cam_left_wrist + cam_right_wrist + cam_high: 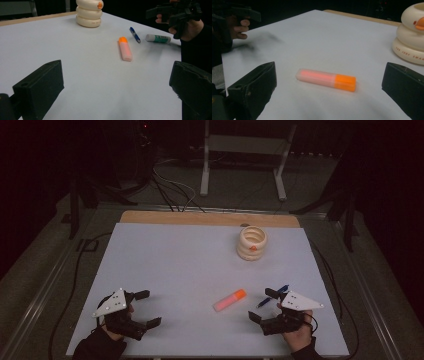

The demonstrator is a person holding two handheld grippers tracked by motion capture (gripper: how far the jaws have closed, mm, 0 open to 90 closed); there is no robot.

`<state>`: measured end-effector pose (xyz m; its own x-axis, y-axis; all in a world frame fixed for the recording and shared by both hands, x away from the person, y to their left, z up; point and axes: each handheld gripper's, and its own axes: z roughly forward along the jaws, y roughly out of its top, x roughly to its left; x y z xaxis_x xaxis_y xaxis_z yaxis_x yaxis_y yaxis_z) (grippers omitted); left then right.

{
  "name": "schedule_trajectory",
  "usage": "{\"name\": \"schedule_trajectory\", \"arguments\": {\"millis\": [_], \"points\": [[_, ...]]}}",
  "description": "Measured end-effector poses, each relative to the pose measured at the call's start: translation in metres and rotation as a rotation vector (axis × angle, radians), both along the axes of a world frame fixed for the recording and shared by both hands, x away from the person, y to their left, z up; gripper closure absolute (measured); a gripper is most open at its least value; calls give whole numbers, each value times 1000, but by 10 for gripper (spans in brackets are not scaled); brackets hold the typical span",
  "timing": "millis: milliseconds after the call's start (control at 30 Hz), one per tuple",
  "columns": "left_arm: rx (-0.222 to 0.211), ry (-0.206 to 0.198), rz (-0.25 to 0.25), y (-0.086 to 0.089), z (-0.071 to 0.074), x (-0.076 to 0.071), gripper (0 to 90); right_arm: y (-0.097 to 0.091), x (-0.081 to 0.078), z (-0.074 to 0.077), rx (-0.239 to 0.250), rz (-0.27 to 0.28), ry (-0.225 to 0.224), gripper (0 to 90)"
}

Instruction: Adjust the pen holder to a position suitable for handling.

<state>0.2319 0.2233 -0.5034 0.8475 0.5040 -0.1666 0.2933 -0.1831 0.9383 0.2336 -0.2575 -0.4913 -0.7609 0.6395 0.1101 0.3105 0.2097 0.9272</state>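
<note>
Left gripper: the black two-jaw left gripper [148, 308] sits at the near left corner of the pale grey worktop [165, 265], jaws spread wide with bare worktop between them, clasping nothing.
Right gripper: the black two-jaw right gripper [262, 304] waits near the near right corner, jaws just as wide apart, nothing between them; in its own view the highlighter lies straight ahead, between the two jaw tips but farther out.
Highlighter: the stubby pink highlighter with an orange cap [229, 300] lies flat, just left of the right gripper, cap pointing toward the far right, touching neither jaw.
Pen: the slim blue pen [272, 296] lies just beyond the right gripper, close to the highlighter's cap end, apart from it.
Glue stick: from the left gripper view, a white-and-green glue stick [158, 38] lies flat beside the pen, close below the right hand.
Ring holder: the cream stacked-ring holder with an orange mark [252, 243] stands upright near the far edge, right of centre, well apart from both grippers.
</note>
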Motion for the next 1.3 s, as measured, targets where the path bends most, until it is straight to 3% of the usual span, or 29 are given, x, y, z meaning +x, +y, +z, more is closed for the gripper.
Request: {"name": "schedule_trajectory", "arguments": {"millis": [167,333,467,600,700,1033,1300], "points": [[1,-7,12,1,1,-1,0,1,1,1,26,64,60,0],[-4,-5,12,2,1,0,0,-1,0,4,42,69,83,0],[4,-9,4,0,1,0,0,1,1,3,14,67,101,0],[3,-7,0,1,1,0,0,7,0,2,-22,116,132,0],[4,-6,-5,1,0,0,0,11,-2,5,-34,131,130,0],[-5,-8,-7,1,0,-1,0,9,-9,31,13,86,94,8],[-11,-6,-5,2,1,0,0,14,-1,65,9,76,37,0]]}}
